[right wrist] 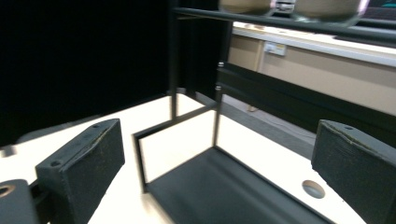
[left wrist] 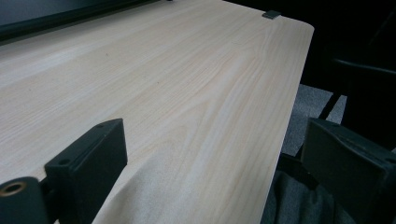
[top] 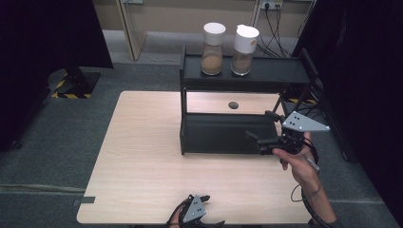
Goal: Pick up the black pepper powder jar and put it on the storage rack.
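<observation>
Two clear jars with white lids (top: 231, 42) stand upright on the black metal shelf's (top: 266, 71) top, at the tabletop's far edge. The right gripper (top: 264, 129), jaws spread and empty, hovers nearer, beside the lower tier; the left gripper (top: 205, 210), also spread, rests at the near edge.

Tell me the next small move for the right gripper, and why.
Probably raise the right gripper toward the two jars on the rack's top shelf: its jaws stand open and empty, level with the bare lower shelf, well below them.
</observation>
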`<action>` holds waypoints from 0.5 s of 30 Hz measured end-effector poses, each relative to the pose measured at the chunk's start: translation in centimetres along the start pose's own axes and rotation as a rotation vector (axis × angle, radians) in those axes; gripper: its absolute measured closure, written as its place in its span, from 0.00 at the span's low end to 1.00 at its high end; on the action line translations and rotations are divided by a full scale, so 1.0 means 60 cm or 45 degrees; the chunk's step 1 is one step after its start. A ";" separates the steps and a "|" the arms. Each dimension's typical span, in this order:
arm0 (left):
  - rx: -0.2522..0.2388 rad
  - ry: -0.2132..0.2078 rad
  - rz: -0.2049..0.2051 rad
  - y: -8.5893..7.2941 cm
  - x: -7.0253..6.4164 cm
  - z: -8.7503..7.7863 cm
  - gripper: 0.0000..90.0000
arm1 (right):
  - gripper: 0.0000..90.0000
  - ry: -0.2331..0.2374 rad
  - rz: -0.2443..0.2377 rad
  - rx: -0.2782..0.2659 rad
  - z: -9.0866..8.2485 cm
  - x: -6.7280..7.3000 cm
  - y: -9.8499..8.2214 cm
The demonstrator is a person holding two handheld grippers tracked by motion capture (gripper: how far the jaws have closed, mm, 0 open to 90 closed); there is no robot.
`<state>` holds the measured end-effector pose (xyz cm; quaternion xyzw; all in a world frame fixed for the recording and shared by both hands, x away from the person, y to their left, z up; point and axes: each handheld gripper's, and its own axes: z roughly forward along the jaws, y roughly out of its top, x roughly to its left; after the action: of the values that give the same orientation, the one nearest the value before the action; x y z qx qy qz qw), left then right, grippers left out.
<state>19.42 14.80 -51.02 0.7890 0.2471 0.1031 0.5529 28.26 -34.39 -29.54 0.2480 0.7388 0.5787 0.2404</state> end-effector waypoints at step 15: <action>0.003 0.002 0.000 0.000 -0.001 0.001 0.07 | 0.03 0.060 0.018 0.044 -0.004 0.012 -0.039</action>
<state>19.38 14.75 -51.04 0.7896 0.2476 0.1035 0.5518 27.36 -34.59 -31.79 0.2437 0.7524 0.5731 0.2146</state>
